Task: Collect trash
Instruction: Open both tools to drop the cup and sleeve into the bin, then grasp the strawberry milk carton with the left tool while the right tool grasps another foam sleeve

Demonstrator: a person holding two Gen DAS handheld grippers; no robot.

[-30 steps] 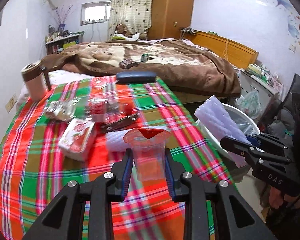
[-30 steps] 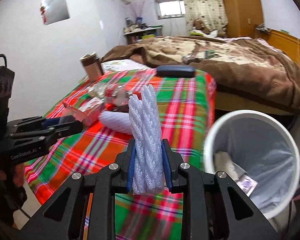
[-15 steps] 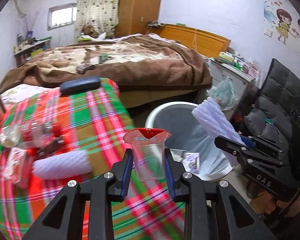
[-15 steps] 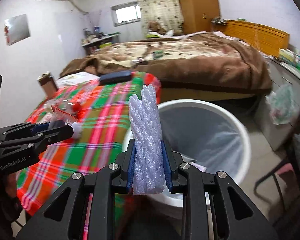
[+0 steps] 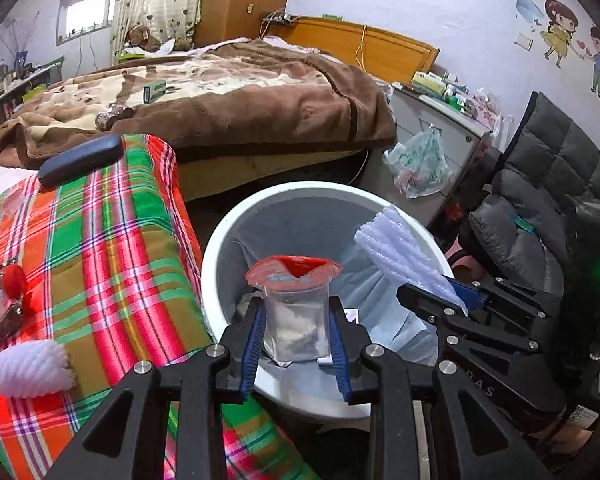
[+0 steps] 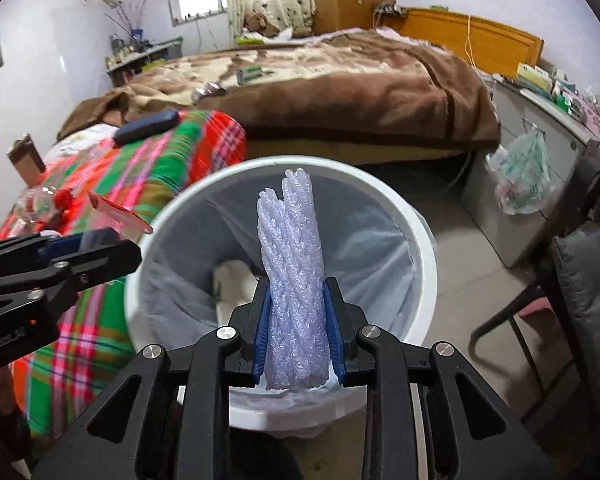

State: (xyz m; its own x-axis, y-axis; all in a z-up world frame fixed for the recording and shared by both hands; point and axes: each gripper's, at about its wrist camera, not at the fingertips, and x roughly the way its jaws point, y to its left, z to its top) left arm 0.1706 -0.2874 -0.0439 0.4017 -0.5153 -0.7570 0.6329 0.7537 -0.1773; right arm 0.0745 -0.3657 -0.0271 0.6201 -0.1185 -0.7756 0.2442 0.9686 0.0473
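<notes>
While both grippers hang over the white bin [image 6: 418, 248], the left gripper [image 5: 296, 344] clamps 1 clear cup [image 5: 295, 320], upright, its torn red lid [image 5: 294, 266] on top. The right gripper [image 6: 296, 332] pinches 1 foam net sleeve [image 6: 294, 276], its long axis running straight out from the fingers. Only the left view shows a 2nd foam sleeve [image 5: 28, 368] lying on the plaid cloth [image 5: 112, 264], beside the bin.

The only readable lettering is "DAS", in pale capitals on the side of the black two-finger right claw [image 5: 432, 300], seen at four o'clock in the left wrist view. Other printing there is too small to read.
</notes>
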